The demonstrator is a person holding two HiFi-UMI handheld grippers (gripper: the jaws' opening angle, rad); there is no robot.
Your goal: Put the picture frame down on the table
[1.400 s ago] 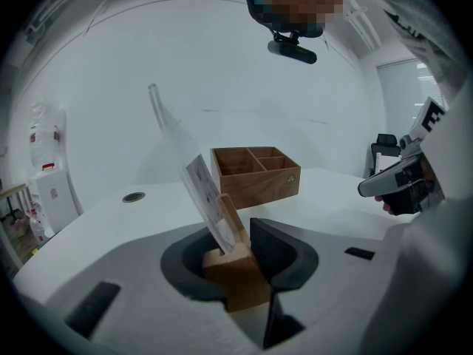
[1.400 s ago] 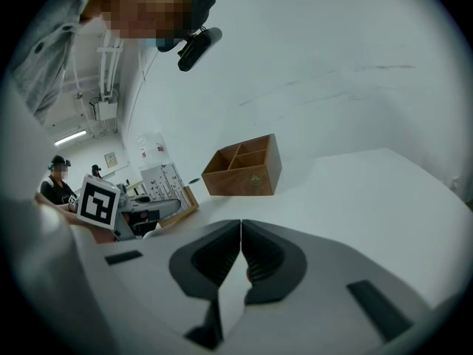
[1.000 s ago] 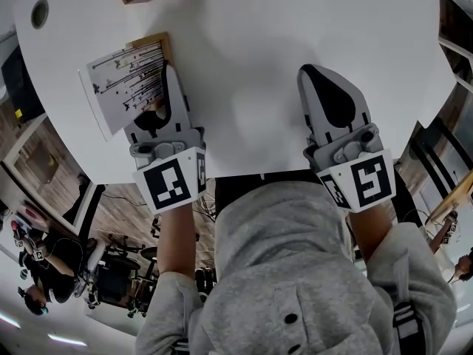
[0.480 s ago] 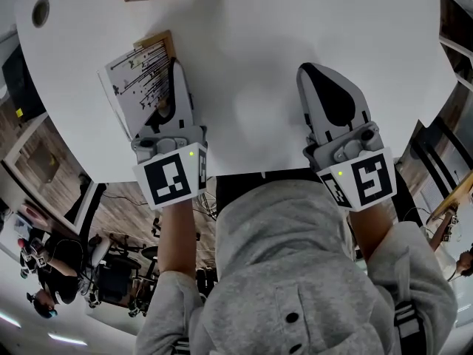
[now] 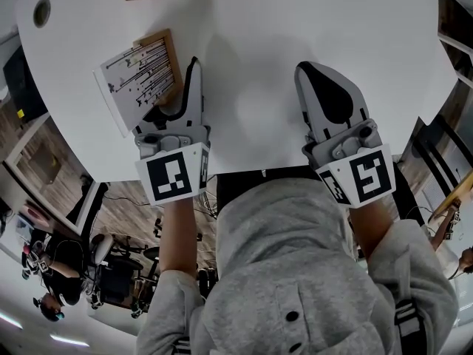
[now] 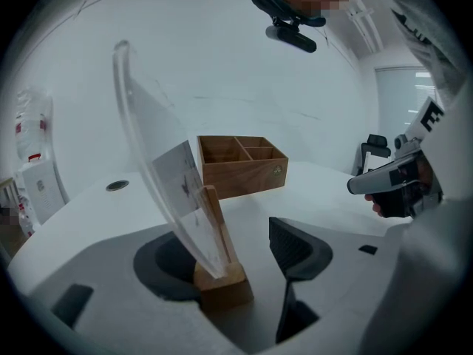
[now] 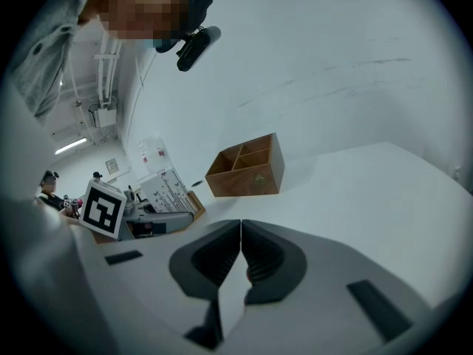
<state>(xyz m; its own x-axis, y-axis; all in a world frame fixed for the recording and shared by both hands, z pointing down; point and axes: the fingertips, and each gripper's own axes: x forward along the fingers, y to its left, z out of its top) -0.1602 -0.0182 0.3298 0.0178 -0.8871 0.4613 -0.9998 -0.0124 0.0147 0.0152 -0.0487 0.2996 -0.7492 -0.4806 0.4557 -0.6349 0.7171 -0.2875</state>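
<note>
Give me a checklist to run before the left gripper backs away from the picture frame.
1. Left gripper jaws apart: ok, one jaw stands clear of the picture frame.
2. Other jaw off the wooden base: cannot tell, it sits close beside it.
3. Base resting on the table: cannot tell.
4. Right gripper shut, empty, away from the frame: ok.
5. Wooden box clear of the frame: ok.

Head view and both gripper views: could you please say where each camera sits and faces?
Head view: on the head, steeply down at the table; the left claw, right claw and hoodie show.
Left gripper view: on the left claw, along open jaws past the picture frame.
Right gripper view: on the right claw, along shut jaws.
Both gripper views share the wooden box.
</note>
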